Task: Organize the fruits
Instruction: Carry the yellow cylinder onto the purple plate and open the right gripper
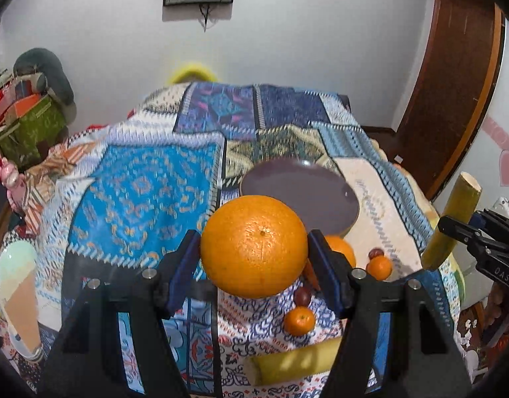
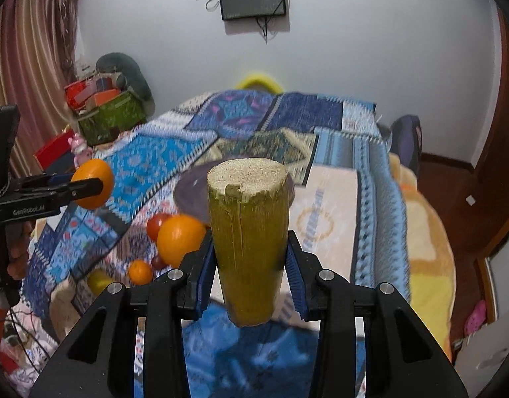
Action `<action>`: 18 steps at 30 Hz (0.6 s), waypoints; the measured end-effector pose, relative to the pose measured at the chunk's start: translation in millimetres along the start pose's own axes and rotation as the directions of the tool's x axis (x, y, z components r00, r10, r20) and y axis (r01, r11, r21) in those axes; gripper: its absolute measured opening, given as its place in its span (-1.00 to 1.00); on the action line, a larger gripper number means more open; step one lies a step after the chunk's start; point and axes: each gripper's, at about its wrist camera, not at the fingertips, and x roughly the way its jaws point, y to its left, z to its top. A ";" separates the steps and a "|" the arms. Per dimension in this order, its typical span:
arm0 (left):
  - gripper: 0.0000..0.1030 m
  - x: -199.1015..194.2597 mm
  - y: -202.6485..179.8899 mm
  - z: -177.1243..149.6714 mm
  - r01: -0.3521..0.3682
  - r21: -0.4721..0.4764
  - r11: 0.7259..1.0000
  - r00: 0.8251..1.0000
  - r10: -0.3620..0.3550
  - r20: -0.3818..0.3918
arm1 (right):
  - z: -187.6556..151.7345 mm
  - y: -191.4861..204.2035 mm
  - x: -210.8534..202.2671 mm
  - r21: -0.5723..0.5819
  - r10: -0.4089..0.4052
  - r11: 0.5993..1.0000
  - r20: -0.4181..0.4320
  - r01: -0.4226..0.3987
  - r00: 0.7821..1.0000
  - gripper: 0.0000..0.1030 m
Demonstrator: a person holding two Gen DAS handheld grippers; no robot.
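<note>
Left wrist view: a large orange (image 1: pixel 254 246) is clamped between the pads of the left gripper (image 1: pixel 254 258), held above the patterned cloth (image 1: pixel 138 192); a purple plate (image 1: pixel 301 195) lies just ahead. A sugarcane piece (image 2: pixel 249 242) is clamped upright in the right gripper (image 2: pixel 249 265), with loose fruits (image 2: pixel 180 238) to its left.

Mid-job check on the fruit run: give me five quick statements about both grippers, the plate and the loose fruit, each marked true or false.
1. The left gripper holds a large orange. True.
2. The right gripper is open and holds nothing. False: it is shut on a sugarcane piece.
3. The purple plate has fruit on it. False: none shows on it.
4. A small tangerine lies on the cloth. True.
5. Both grippers carry oranges. False: only the left does.
</note>
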 end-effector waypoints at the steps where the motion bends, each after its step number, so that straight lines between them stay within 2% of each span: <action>1: 0.27 -0.8 -0.4 3.5 -0.001 0.001 1.000 1.000 0.001 0.009 | 4.0 -0.7 -0.8 -0.003 -0.005 1.000 0.011 0.005 1.000 -0.30; 11: 0.27 11.1 -4.9 34.6 -0.021 0.014 1.000 0.998 0.020 0.056 | 37.9 -6.0 8.4 -0.012 -0.018 1.000 0.085 0.019 0.996 -0.30; 18: 0.27 39.0 -3.8 48.1 -0.020 0.013 1.000 0.999 0.019 0.041 | 55.1 -12.8 32.5 -0.032 -0.032 0.999 0.077 0.035 0.997 -0.30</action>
